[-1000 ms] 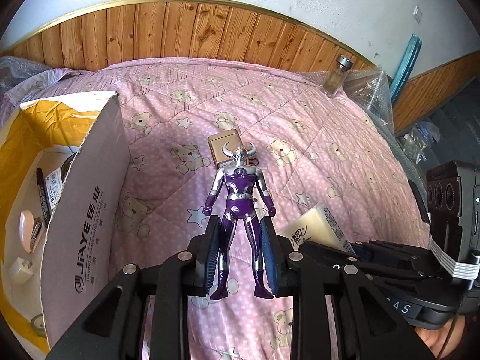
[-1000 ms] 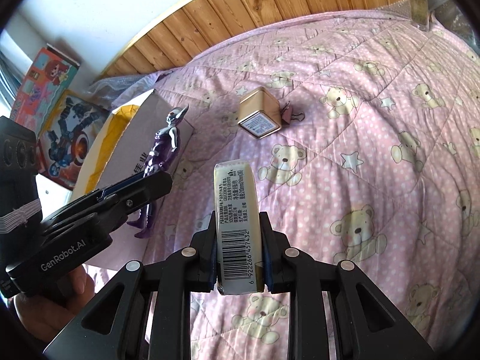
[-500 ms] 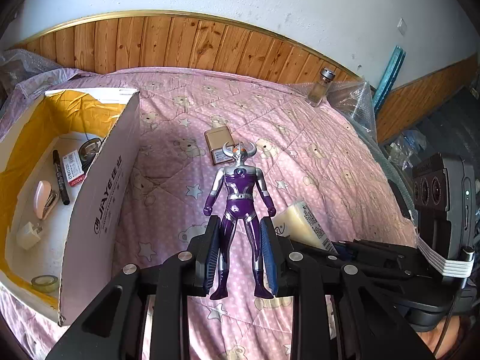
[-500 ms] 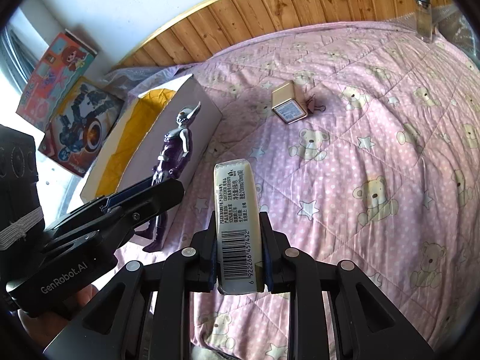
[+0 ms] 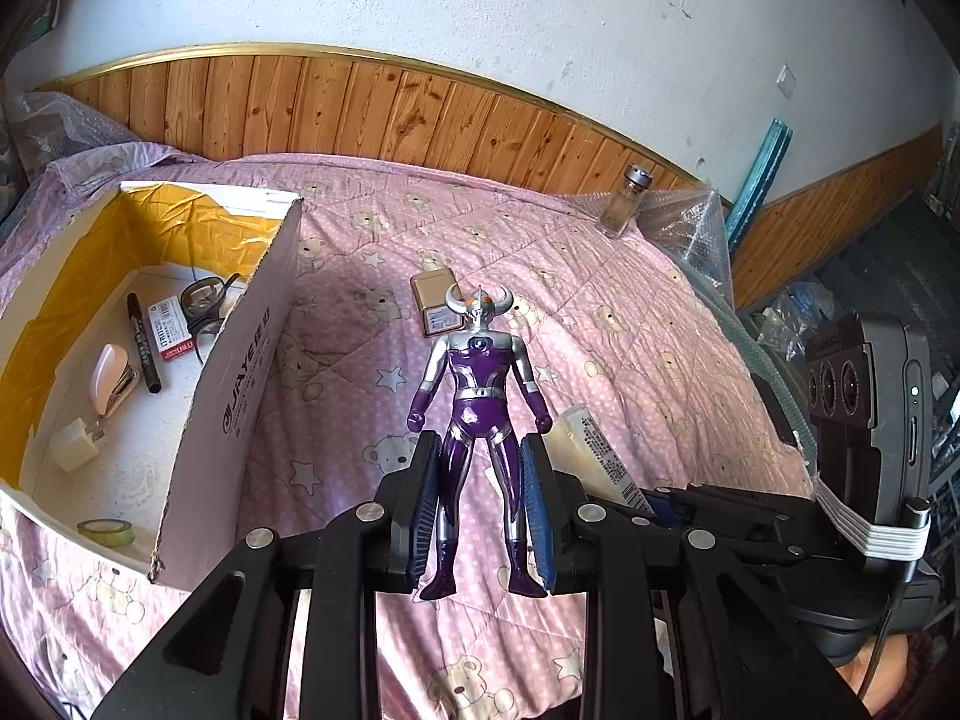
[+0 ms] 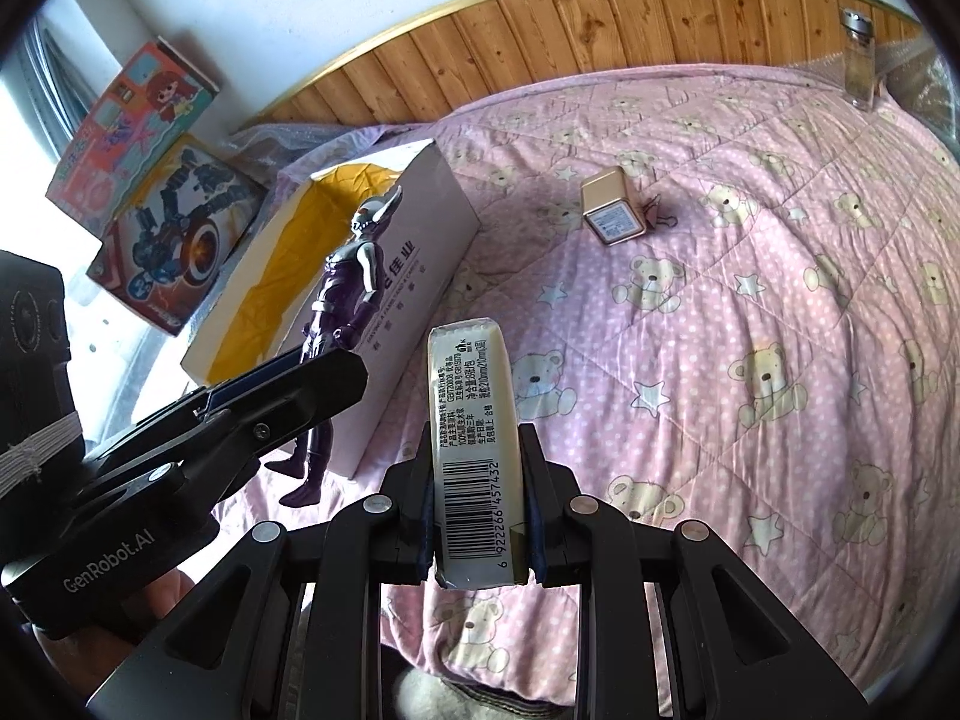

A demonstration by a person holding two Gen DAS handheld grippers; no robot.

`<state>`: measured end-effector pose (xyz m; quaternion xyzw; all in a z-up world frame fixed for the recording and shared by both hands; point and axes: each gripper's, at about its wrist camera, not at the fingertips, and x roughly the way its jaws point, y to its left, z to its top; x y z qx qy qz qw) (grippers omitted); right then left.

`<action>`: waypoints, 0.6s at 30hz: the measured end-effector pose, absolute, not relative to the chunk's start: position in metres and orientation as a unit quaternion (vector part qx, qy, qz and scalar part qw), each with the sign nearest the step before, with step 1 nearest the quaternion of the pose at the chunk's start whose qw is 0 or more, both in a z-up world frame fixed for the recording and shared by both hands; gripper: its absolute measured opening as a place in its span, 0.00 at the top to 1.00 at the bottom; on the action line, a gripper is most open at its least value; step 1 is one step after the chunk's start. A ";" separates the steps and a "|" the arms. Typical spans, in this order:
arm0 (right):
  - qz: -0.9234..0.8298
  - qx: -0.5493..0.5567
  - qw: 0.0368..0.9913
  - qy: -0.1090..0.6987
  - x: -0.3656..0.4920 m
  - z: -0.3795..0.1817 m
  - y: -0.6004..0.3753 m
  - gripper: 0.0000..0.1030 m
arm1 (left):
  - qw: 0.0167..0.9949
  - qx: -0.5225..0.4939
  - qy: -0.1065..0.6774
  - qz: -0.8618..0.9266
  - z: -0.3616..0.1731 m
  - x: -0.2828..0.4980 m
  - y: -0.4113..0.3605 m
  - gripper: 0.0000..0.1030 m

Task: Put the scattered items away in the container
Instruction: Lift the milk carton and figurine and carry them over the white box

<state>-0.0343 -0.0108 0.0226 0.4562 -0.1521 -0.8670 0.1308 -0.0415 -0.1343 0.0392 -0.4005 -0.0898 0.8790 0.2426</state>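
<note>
Left wrist view: left gripper (image 5: pixel 479 504) jaws clamp the purple-and-silver horned toy figure (image 5: pixel 478 414) by its legs; the white yellow-lined cardboard box (image 5: pixel 240 336) lies at nine o'clock. Right gripper (image 6: pixel 477 516) jaws squeeze the pale plastic-wrapped tissue pack (image 6: pixel 474 450). Crowded together, either could clip the box wall.

- Our left gripper (image 5: pixel 480 498) is clamped on the legs of a purple figure (image 5: pixel 478 414), held upright above the bed.
- Our right gripper (image 6: pixel 478 501) grips a tissue pack (image 6: pixel 474 456) by its sides, just right of the left one, both pointing forward.
</note>
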 end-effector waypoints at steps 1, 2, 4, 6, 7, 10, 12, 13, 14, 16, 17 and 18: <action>-0.867 0.456 0.132 -0.150 -0.033 0.024 -0.013 0.76 | 0.242 -0.399 -0.092 0.880 0.040 -0.040 -0.137 0.73; -0.868 0.455 0.134 -0.147 -0.032 0.025 -0.016 0.76 | 0.241 -0.398 -0.094 0.880 0.040 -0.038 -0.139 0.73; -0.869 0.454 0.136 -0.143 -0.030 0.028 -0.021 0.76 | 0.240 -0.395 -0.100 0.881 0.041 -0.035 -0.143 0.73; -0.870 0.453 0.139 -0.138 -0.028 0.030 -0.026 0.76 | 0.239 -0.392 -0.104 0.882 0.043 -0.032 -0.147 0.73; -0.870 0.453 0.140 -0.136 -0.027 0.031 -0.028 0.76 | 0.239 -0.390 -0.107 0.883 0.043 -0.031 -0.150 0.73; -0.871 0.452 0.143 -0.131 -0.025 0.033 -0.035 0.76 | 0.238 -0.384 -0.114 0.885 0.047 -0.028 -0.157 0.73; -0.871 0.452 0.145 -0.128 -0.024 0.034 -0.039 0.76 | 0.239 -0.382 -0.117 0.885 0.048 -0.026 -0.160 0.73; -0.871 0.452 0.146 -0.127 -0.024 0.034 -0.040 0.76 | 0.239 -0.381 -0.119 0.885 0.049 -0.026 -0.162 0.73; -0.871 0.452 0.147 -0.126 -0.023 0.035 -0.042 0.76 | 0.240 -0.380 -0.120 0.885 0.049 -0.025 -0.163 0.73; -0.871 0.452 0.148 -0.124 -0.023 0.036 -0.045 0.76 | 0.241 -0.379 -0.122 0.885 0.050 -0.024 -0.165 0.73; -0.871 0.451 0.148 -0.122 -0.023 0.037 -0.046 0.76 | 0.241 -0.378 -0.125 0.885 0.050 -0.024 -0.167 0.73; -0.872 0.451 0.149 -0.121 -0.023 0.038 -0.047 0.76 | 0.241 -0.377 -0.127 0.885 0.050 -0.024 -0.168 0.73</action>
